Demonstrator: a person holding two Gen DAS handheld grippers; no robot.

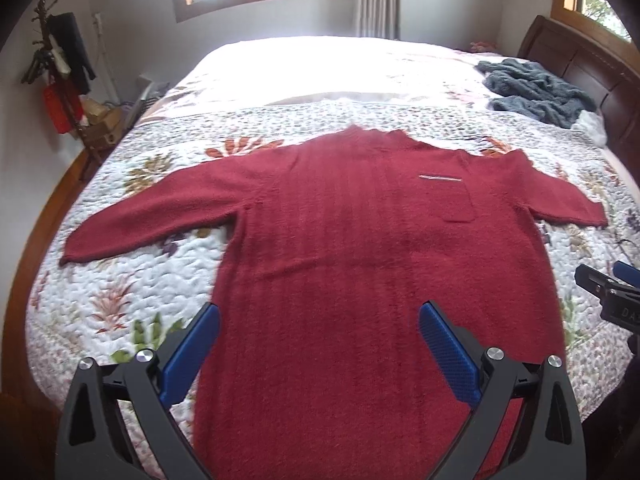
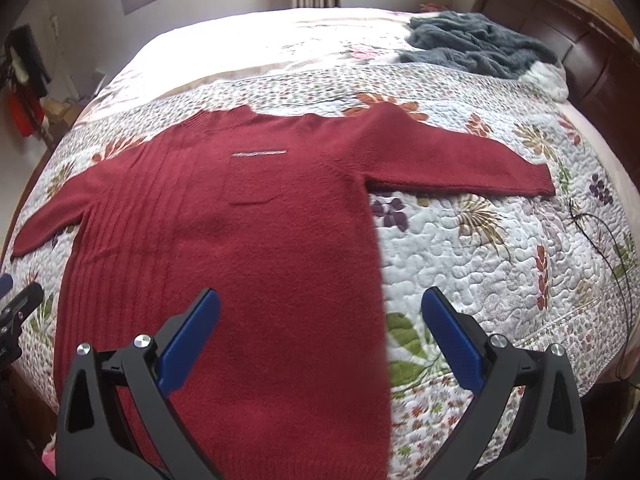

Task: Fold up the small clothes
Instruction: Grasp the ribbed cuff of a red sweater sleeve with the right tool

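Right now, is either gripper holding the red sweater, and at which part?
Nothing is held. The left gripper and the right gripper both hover with jaws open above the flat sweater.

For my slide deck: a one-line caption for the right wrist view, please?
Open right tool above a red sweater spread flat on a floral quilt, before folding.

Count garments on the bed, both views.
2. A red sweater lies spread flat on the floral quilt, sleeves out, below both open grippers. A grey fleece garment lies crumpled near the headboard. Something white beside it is unclear.
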